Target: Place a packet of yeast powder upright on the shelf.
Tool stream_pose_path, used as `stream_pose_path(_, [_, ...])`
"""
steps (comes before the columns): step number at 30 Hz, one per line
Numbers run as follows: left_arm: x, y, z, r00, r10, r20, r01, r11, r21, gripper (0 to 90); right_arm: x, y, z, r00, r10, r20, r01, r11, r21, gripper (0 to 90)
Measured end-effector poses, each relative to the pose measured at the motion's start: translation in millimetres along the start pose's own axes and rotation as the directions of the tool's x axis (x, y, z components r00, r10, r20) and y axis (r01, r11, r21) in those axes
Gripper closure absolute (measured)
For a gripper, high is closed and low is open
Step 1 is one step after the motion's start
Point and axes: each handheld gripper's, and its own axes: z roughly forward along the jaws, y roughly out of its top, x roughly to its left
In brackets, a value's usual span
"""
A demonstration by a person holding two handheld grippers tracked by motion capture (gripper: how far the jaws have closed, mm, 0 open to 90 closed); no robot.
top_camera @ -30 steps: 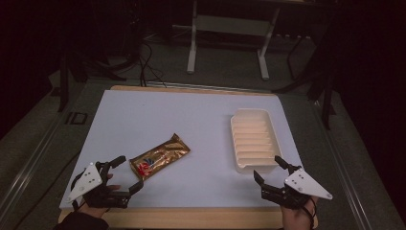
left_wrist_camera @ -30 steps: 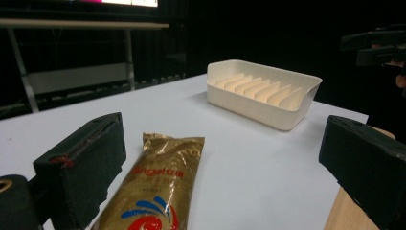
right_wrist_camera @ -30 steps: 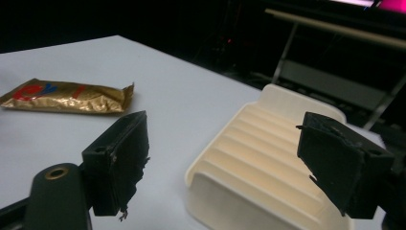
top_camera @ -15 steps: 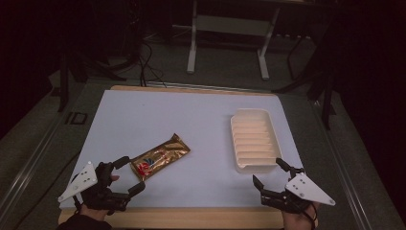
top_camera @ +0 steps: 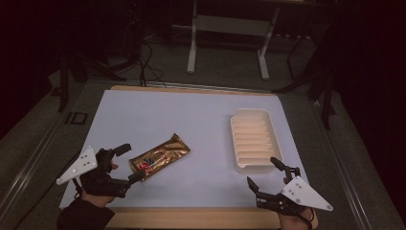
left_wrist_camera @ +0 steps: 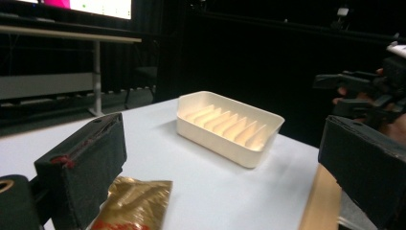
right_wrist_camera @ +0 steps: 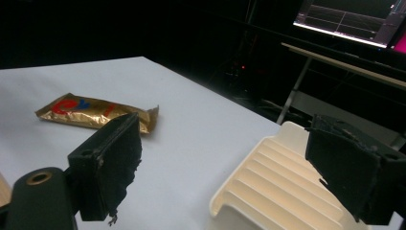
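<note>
A gold snack wrapper with red lettering (top_camera: 159, 158) lies flat on the white table, left of centre; it also appears in the left gripper view (left_wrist_camera: 131, 203) and the right gripper view (right_wrist_camera: 91, 111). A cream ribbed tray (top_camera: 254, 140) sits to the right, empty (left_wrist_camera: 229, 127) (right_wrist_camera: 282, 189). My left gripper (top_camera: 129, 163) is open at the near left, its jaws flanking the wrapper's near end without touching it. Low at the near right, my right gripper (top_camera: 265, 173) is open beside the tray's near corner.
The table's wooden front edge (top_camera: 201, 218) runs just behind both hands. Beyond the far edge stand a metal table frame (top_camera: 227, 38) and cables on a dark floor. The white tabletop (top_camera: 158, 115) stretches behind the wrapper.
Both grippers have drawn back toward the near edge of the table. The left one has turned slightly, its jaws now near the wrapper's end. Wrapper and tray stayed put.
</note>
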Motion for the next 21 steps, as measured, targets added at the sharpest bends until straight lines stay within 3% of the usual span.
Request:
stream_pose_path(4, [12.5,5.5,9.2,0.999,0.029,-0.035,-0.028,0.9991,0.031,3.3,3.5,1.6,0.8,0.9991,0.023,-0.034,-0.023,1.0,0.001,11.3])
stream_pose_path(8, [25.5,7.3,22.1,0.9984,0.047,-0.031,-0.044,0.9949,0.09,3.3,5.6,1.7,1.7,0.9977,0.03,-0.061,-0.03,1.0,-0.006,11.0])
stream_pose_path(12, [37.5,3.1,37.1,0.9981,0.049,-0.036,-0.043,0.9871,0.154,3.9,4.7,3.2,2.6,0.9954,0.062,-0.073,-0.063,0.998,-0.012,11.0])
stream_pose_path(17, [48.5,-4.5,51.6,0.9982,0.053,-0.028,-0.046,0.978,0.203,5.0,6.1,2.9,4.5,0.9956,0.06,-0.072,-0.06,0.998,-0.001,11.0])
stream_pose_path(21, [57.4,-12.0,62.1,0.9987,0.045,-0.023,-0.037,0.9656,0.257,5.6,6.6,2.8,5.2,0.9954,0.056,-0.077,-0.056,0.998,0.003,11.2])
